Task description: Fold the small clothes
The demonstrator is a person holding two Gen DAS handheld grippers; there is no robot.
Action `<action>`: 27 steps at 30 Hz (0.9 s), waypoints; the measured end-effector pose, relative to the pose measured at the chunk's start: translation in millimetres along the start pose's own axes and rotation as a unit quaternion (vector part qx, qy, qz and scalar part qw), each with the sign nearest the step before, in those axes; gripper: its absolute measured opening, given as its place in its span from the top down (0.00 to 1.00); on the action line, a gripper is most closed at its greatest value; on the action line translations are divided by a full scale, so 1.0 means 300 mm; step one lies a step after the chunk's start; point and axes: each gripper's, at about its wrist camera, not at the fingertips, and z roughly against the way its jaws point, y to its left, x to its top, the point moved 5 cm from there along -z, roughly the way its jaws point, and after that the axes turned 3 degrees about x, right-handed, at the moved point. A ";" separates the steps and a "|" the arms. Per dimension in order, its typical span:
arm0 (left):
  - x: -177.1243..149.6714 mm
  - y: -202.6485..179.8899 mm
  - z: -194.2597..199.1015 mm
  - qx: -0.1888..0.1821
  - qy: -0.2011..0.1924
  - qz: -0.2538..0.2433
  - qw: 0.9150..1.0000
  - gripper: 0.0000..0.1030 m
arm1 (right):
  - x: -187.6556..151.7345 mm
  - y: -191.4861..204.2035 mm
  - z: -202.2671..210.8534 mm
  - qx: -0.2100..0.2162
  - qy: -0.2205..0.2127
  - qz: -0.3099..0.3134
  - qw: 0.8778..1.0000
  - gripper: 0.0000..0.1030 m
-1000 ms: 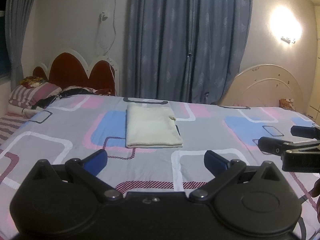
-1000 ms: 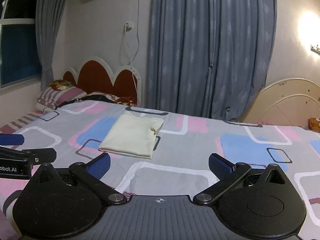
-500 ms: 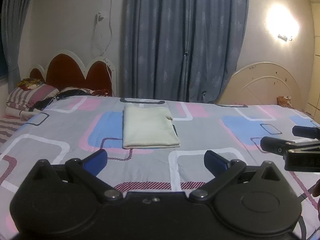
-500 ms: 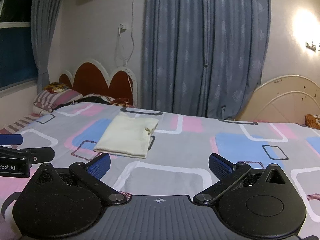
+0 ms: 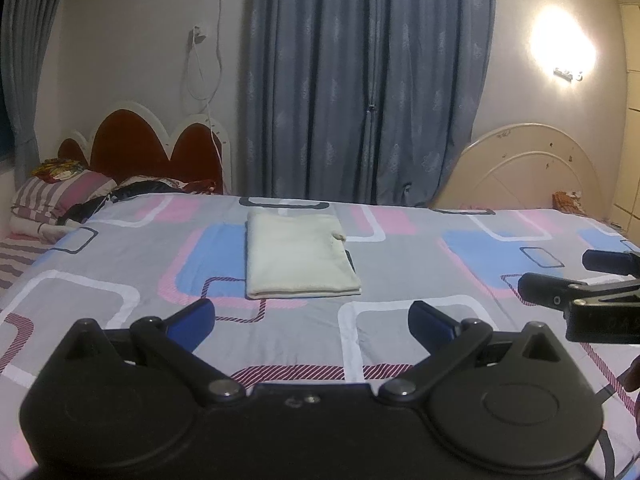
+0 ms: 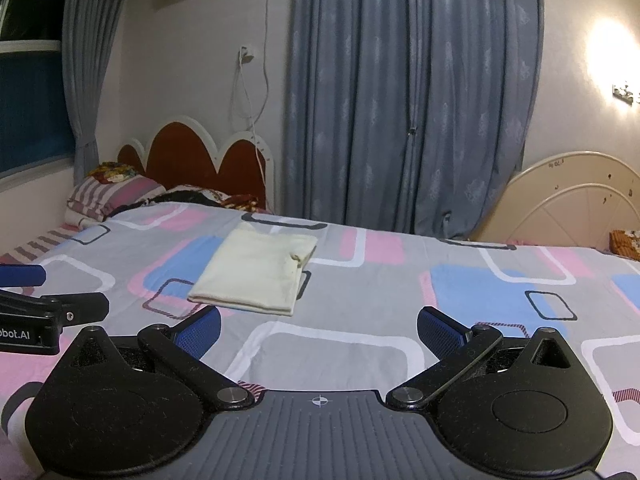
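Folded cream cloth [image 5: 298, 256] lies flat mid-bed on patterned sheet [image 5: 400, 264], well ahead of both tools; left gripper [image 5: 312, 318] & right gripper [image 6: 318, 326] each w/ jaws spread wide, holding nothing, clear of cloth.

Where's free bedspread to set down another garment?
Free: the bedspread right of the folded cream cloth, toward the cream footboard, and the strip between cloth and both open grippers. Crowded: by the pillows at the red headboard.
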 end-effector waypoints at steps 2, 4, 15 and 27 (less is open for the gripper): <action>0.002 0.002 0.001 -0.001 0.000 -0.001 1.000 0.00 | 0.001 -0.001 0.002 0.000 0.000 0.000 1.000 0.00; 0.005 0.002 0.000 -0.001 0.001 -0.002 1.000 0.00 | 0.001 -0.001 0.002 0.000 0.000 0.000 1.000 0.00; 0.004 0.010 -0.002 0.001 0.000 -0.001 1.000 0.00 | 0.005 -0.009 -0.006 0.003 0.002 0.003 1.000 0.00; 0.002 0.016 -0.002 0.000 -0.002 -0.002 1.000 0.00 | 0.006 -0.012 -0.009 0.004 0.003 0.004 1.000 0.00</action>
